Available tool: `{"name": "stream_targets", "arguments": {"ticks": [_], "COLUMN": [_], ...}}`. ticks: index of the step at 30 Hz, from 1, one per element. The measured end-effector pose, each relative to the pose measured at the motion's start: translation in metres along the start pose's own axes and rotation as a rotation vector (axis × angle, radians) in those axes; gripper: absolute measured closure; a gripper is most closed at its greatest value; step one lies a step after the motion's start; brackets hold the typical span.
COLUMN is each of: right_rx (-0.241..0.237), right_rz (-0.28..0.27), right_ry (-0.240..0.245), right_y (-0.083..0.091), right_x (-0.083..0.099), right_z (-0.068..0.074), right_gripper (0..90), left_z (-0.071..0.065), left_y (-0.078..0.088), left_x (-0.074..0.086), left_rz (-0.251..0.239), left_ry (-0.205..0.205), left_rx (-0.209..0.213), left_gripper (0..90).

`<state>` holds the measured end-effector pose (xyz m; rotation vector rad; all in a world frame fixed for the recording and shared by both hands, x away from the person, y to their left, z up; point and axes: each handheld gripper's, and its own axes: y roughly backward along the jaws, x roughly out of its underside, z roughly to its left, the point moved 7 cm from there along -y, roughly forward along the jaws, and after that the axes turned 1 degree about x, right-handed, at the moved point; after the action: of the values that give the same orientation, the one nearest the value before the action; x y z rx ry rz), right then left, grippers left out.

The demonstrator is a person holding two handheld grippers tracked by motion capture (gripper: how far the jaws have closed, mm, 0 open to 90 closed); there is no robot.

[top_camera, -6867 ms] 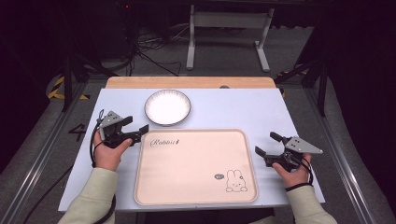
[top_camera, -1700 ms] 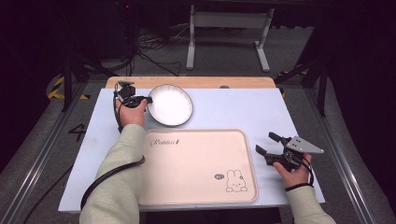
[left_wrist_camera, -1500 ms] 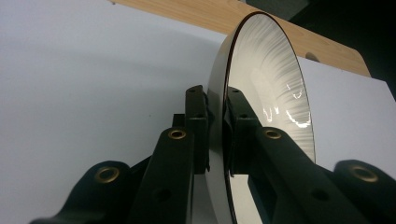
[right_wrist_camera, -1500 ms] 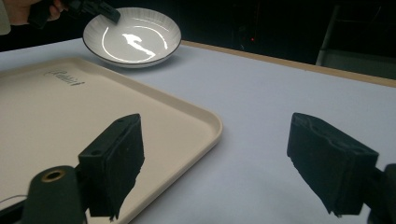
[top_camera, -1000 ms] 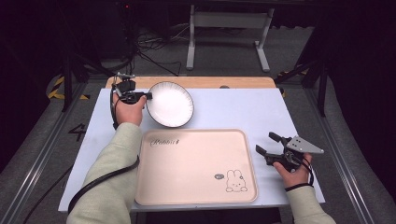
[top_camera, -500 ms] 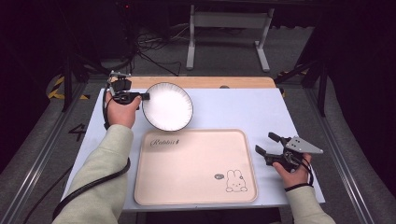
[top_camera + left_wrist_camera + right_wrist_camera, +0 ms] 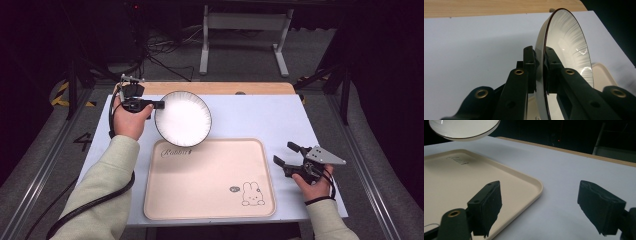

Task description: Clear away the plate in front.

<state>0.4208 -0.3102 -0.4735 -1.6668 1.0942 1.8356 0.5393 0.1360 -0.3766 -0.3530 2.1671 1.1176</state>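
Note:
A white ribbed plate (image 7: pixel 183 118) with a dark rim hangs above the table, lifted and tilted. My left gripper (image 7: pixel 155 105) is shut on its left rim; in the left gripper view both jaws clamp the plate's edge (image 7: pixel 540 72) and the plate (image 7: pixel 569 50) stands nearly on edge. The plate's underside (image 7: pixel 461 128) shows at the top left of the right gripper view. My right gripper (image 7: pixel 285 155) rests open on the table just right of the beige tray (image 7: pixel 210 180), with nothing between its jaws (image 7: pixel 539 207).
The beige tray (image 7: pixel 461 182) with a rabbit print lies at the front middle of the pale blue tabletop (image 7: pixel 260 120). A wooden strip (image 7: pixel 220 88) runs along the far edge. A metal stand (image 7: pixel 245 30) and cables are on the floor beyond.
My left gripper reached to the plate at the back, shut on its rim and lifted it off the table, tilting it. The right gripper has stayed still.

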Motion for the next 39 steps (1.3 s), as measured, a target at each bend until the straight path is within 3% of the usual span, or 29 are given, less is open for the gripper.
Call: {"name": "stream_targets", "arguments": {"ticks": [8,19,29,39], "right_rx": [0.000,0.001,0.001,0.002], "right_rz": [-0.001,0.000,-0.001,0.000], "right_ry": [0.000,0.000,0.000,0.004], "right_y": [0.000,0.000,0.000,0.000], "right_x": [0.000,0.000,0.000,0.000], "right_z": [0.000,0.000,0.000,0.000], "right_gripper": [19.9,19.9,19.9,19.9], "left_z": [-0.015,-0.038,-0.060,-0.077], "left_y": [0.007,0.012,0.011,0.005], "left_x": [0.007,0.014,0.020,0.029], "left_rz": [0.044,0.085,0.132,0.174], "left_ry": [-0.045,-0.114,-0.197,-0.239], "left_rx": [0.054,0.094,0.123,0.157], "left_gripper": [82.4,82.3,82.3,82.3]}}
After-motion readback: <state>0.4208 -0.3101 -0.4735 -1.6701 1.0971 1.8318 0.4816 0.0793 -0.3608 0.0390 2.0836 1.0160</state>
